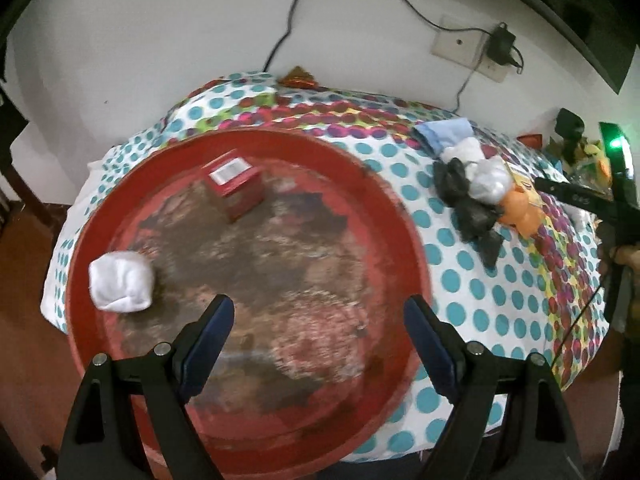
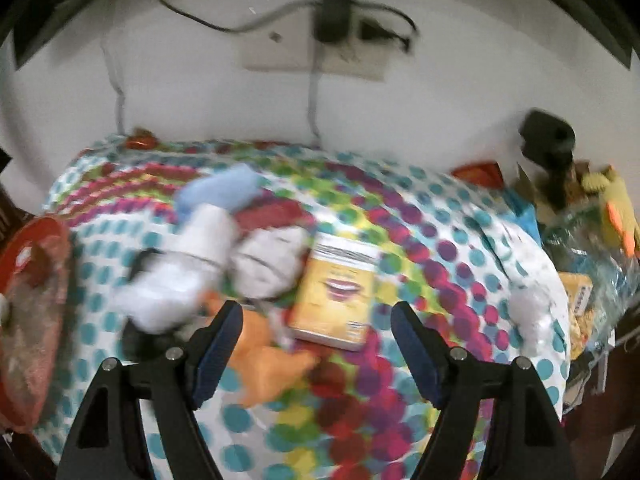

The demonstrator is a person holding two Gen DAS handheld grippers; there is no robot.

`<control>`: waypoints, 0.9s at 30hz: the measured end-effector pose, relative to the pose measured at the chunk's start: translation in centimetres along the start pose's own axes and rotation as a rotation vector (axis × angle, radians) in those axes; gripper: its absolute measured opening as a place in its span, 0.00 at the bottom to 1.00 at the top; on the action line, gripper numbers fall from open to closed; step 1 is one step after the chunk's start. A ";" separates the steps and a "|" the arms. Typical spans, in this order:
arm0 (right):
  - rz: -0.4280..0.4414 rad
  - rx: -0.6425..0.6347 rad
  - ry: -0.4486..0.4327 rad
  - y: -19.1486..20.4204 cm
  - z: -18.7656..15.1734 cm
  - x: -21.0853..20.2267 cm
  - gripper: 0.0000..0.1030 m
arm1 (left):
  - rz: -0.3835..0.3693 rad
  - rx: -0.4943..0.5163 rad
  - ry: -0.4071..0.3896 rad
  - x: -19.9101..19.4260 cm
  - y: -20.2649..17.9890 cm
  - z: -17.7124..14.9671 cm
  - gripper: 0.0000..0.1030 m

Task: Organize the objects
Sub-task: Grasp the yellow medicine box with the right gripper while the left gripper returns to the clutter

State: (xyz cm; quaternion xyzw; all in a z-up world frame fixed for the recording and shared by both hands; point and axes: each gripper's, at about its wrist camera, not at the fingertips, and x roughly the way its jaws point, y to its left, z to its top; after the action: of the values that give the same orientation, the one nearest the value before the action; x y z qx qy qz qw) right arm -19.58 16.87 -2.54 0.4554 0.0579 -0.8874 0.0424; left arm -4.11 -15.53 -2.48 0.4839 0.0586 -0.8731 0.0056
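Both claws gape wide, empty | round scuffed red tray (image 1: 404,216): boxy red carton (image 1: 236,182), soft white sock ball (image 1: 120,282)

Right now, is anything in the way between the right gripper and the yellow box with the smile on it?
Nothing visible is. The right gripper, jaws open and empty, points at the yellow cardboard box; an orange soft toy lies just beside the box.

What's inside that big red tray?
Two things lie in the red tray: a small red box and a white rolled sock. The open left gripper hides part of its near floor.
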 end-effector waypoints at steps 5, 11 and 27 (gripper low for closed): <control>0.013 0.045 0.032 -1.3 0.1 3.4 0.76 | -0.018 0.041 -0.002 0.8 -2.7 1.2 0.82; -0.027 0.053 0.035 -1.1 0.4 6.5 0.76 | -0.018 0.114 0.001 2.3 -6.4 2.3 0.82; -0.097 0.028 -0.100 -5.1 -2.5 5.1 0.50 | -0.129 0.320 -0.032 5.9 -15.4 5.2 0.82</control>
State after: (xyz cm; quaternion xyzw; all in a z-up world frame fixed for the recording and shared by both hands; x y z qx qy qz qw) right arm -21.20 22.12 -7.82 0.4079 0.0652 -0.9107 -0.0042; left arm -12.68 -0.48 -3.24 0.4600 -0.0502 -0.8774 -0.1263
